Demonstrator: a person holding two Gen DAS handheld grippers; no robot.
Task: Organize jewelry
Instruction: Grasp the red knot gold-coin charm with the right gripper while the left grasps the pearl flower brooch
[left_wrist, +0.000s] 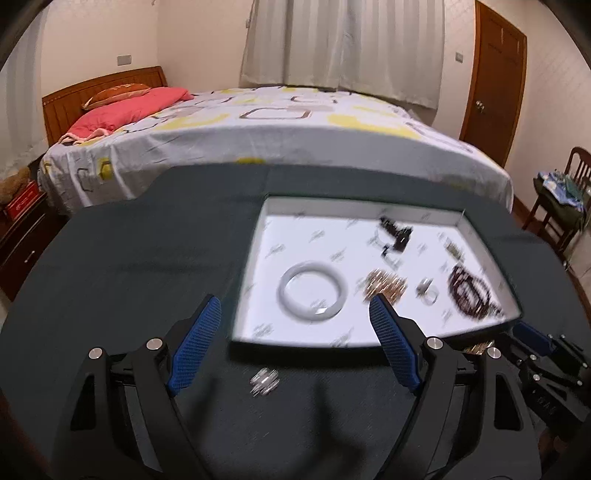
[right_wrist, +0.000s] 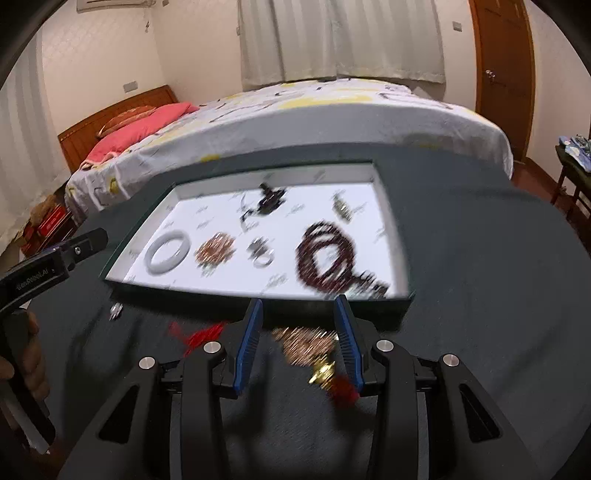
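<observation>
Right gripper (right_wrist: 298, 341), lower centre of its wrist view: blue ribbed fingers (right_wrist: 249, 343) moderately apart, straddling but apparently not clamping a blurred copper-gold beaded piece with a brass charm and red tassel (right_wrist: 314, 350) lying on the dark grey tablecloth (right_wrist: 480, 295). Its long axis runs from upper left to lower right, toward the right-hand finger.

Left gripper (left_wrist: 295, 343), lower centre of its view: fingers wide apart, holding nothing; a small silvery trinket (left_wrist: 264, 380) lies between them, slightly nearer the camera.

Beyond both, the white-lined shallow box (right_wrist: 391, 236) holds a pale jade-like bangle (right_wrist: 166, 251), a coppery bead cluster (right_wrist: 216, 247) and a dark red bead strand (right_wrist: 328, 254). A red cord (right_wrist: 201, 334) lies left of the right gripper.
</observation>
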